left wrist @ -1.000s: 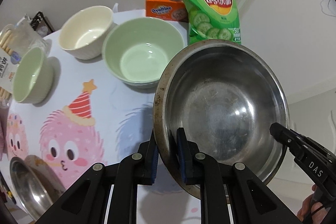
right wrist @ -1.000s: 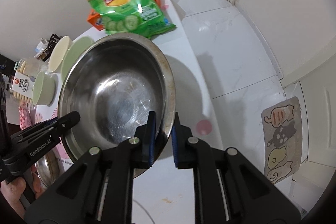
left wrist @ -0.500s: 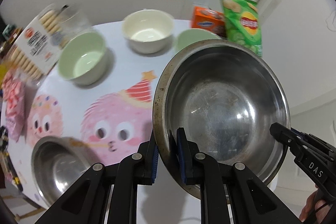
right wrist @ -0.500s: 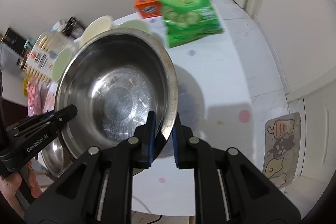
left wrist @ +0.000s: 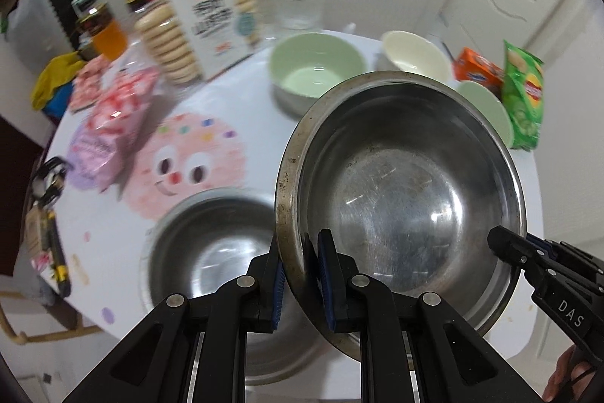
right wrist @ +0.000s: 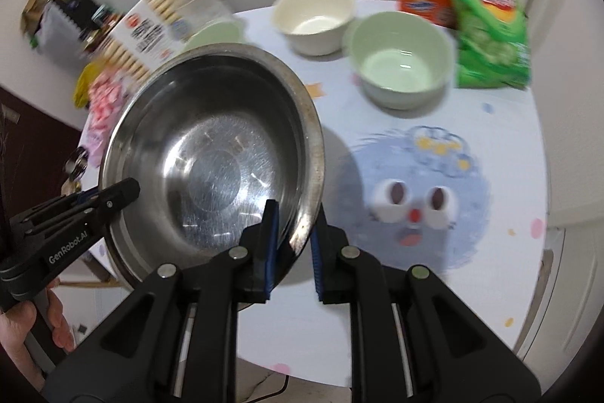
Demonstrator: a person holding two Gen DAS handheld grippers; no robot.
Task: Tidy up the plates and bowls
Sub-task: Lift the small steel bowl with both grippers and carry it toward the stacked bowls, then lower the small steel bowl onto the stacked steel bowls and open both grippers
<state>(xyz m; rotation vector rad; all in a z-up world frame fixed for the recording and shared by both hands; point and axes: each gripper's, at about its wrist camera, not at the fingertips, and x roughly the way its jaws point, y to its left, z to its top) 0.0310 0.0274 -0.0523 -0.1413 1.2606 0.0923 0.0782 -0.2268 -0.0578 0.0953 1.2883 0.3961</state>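
I hold a large steel bowl (left wrist: 407, 199) in the air with both grippers. My left gripper (left wrist: 302, 274) is shut on its left rim; my right gripper (right wrist: 294, 244) is shut on the opposite rim, and the bowl also shows in the right wrist view (right wrist: 211, 157). A second steel bowl (left wrist: 215, 252) sits on the table just below and left of the held one. Two pale green bowls (left wrist: 317, 70) (right wrist: 400, 59) and a cream bowl (right wrist: 315, 16) stand further back on the table.
The round white table (right wrist: 502, 146) has cartoon prints. A green chips bag (right wrist: 487, 21) and an orange box (right wrist: 422, 2) stand at the back right. A biscuit pack (left wrist: 204, 29), pink snack bags (left wrist: 109, 123) and bottles (left wrist: 102, 25) crowd the back left.
Both grippers carried the steel bowl leftward across the table. The second steel bowl, earlier at the left edge of the left wrist view, now lies directly beneath the held one.
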